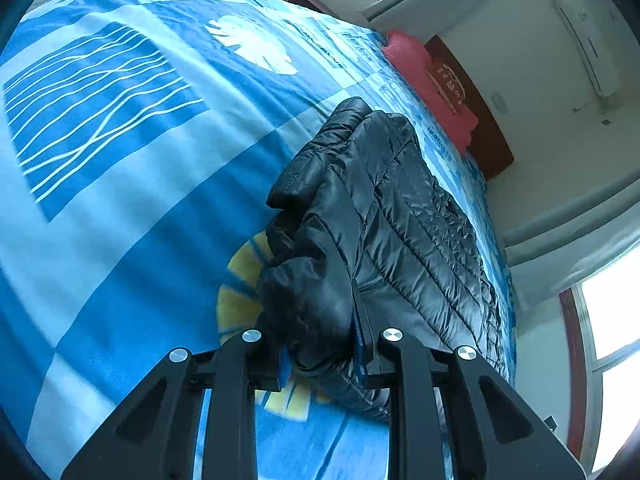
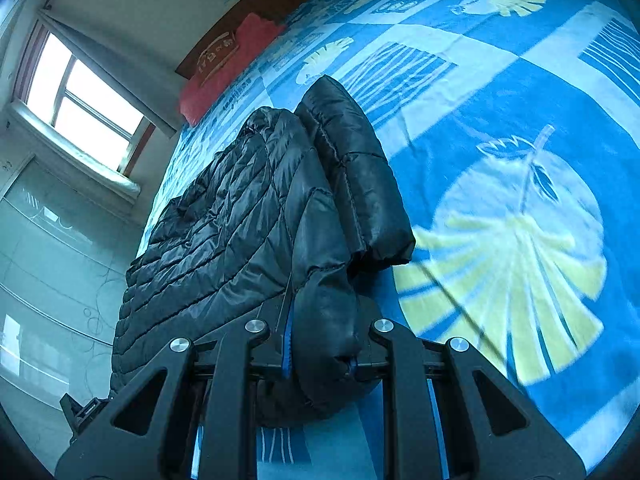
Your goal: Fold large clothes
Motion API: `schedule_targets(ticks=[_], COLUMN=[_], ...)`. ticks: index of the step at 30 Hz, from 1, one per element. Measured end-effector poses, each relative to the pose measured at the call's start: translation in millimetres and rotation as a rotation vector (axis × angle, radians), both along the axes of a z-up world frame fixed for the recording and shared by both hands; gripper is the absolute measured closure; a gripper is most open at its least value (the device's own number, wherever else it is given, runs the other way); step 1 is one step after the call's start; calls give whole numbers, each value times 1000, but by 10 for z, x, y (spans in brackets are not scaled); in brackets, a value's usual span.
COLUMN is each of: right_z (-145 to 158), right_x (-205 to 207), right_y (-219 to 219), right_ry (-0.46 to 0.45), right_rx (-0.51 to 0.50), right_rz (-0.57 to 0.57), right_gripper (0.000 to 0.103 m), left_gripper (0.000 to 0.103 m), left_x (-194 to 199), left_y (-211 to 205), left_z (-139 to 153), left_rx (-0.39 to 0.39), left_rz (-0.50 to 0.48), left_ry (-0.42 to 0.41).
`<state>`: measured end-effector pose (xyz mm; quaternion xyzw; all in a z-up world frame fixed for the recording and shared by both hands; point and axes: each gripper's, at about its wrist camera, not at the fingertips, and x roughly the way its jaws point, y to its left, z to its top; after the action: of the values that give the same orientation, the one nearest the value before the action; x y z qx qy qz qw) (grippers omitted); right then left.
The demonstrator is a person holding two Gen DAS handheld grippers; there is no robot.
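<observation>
**Jacket gripped at both ends on the bed**

Blue patterned bedding fills most of both views, printed with white line blocks and pale leaf shapes; a red pillow is seen at the upper right of the left wrist view, against a dark wooden headboard; a window is seen at the upper left of the right wrist view, with an air conditioner high on the wall in the other.

A black quilted jacket is laid on the bedding, stretched from the lower centre of each frame toward the pillow; its bulk is folded over itself.

The left gripper is closed on a bunched edge of the jacket at the lower centre; the right gripper is likewise clamped on a padded roll of the jacket, fabric bulging between the fingers.
</observation>
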<state>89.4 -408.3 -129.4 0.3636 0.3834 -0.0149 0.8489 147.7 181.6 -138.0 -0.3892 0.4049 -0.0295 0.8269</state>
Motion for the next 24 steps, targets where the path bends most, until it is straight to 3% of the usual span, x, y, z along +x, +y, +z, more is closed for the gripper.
schedule_targets(ticks=[5,16,24], right_z=[-33,54,155], right_x=[-61,-297,-597], right_y=[2,-90,-261], right_ry=[7,27,50], right_rx=[-17,-65,-124], right_rz=[5,-22,-85], right_gripper=[82,55,52], left_gripper=[78,62,51], left_x=[-54,-213,-408], left_y=[-6,73,336], left_z=[-15,62,-48], left_rx=[30,119,114], left_rz=[-21,-28,16], left_ry=[0,-4,36])
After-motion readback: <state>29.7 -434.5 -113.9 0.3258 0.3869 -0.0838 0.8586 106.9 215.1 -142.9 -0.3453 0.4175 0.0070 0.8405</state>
